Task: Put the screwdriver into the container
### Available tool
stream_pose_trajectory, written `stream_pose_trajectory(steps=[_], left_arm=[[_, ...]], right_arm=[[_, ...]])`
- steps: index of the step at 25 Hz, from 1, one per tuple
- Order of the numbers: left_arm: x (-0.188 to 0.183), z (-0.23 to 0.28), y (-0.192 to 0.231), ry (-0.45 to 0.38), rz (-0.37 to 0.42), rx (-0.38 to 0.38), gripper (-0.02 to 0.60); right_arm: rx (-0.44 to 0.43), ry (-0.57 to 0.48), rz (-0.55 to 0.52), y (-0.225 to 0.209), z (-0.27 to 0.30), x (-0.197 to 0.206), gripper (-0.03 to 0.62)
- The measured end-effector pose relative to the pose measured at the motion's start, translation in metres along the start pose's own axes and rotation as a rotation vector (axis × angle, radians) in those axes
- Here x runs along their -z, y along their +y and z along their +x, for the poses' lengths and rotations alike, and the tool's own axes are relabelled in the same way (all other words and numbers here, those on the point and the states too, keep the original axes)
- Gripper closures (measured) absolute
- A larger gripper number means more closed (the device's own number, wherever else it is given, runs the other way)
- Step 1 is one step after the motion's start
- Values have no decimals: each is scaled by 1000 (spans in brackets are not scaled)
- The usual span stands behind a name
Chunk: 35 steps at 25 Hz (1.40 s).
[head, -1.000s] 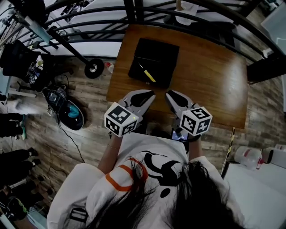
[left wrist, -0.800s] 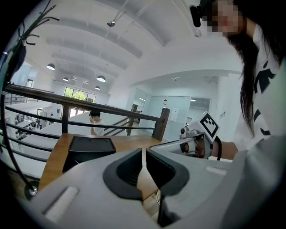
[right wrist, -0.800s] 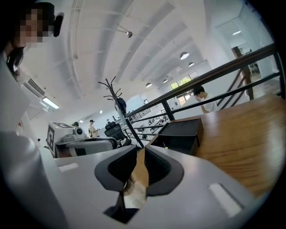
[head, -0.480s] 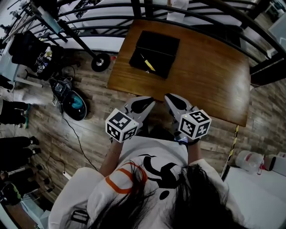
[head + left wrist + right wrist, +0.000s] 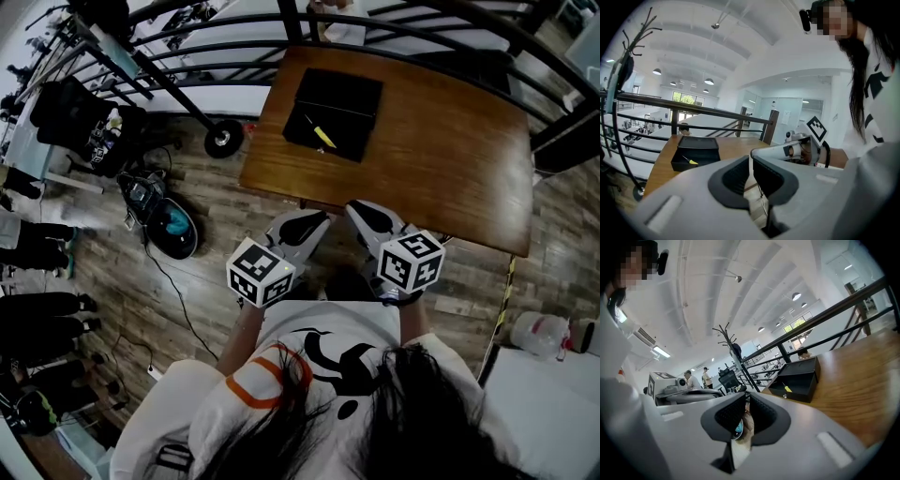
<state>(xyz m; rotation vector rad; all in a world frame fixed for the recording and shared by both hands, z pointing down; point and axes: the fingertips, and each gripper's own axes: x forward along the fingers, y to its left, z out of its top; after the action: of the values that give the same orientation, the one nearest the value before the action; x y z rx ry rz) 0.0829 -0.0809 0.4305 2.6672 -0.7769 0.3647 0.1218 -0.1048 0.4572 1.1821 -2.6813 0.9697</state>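
At 12 o'clock in the head view, the screwdriver [image 5: 322, 135] lies in the container [image 5: 356, 98], its dark shaft too small to trace (only the yellow handle reads). The railing [image 5: 292, 23] crosses the table's [image 5: 450, 159] far edge. The left gripper [image 5: 314, 218] and right gripper [image 5: 361, 209] hide both hands.

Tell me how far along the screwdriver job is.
It looks done: the yellow-handled screwdriver lies inside the black container on the wooden table. Nothing is in hand: the left gripper and right gripper are both shut on nothing, at the table's near edge. Nothing looks left to do.
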Motion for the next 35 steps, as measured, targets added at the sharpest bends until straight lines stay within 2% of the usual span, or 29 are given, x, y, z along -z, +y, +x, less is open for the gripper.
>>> stream_pose_trajectory(steps=[13, 26, 35], left_arm=[[6, -76, 26, -34, -6, 36, 581], [41, -156, 39, -17, -3, 173, 581], [62, -182, 23, -14, -18, 235, 581]], right_arm=[[78, -11, -26, 64, 23, 13, 543], [191, -38, -3, 147, 52, 57, 546], [250, -31, 13, 177, 40, 85, 549]])
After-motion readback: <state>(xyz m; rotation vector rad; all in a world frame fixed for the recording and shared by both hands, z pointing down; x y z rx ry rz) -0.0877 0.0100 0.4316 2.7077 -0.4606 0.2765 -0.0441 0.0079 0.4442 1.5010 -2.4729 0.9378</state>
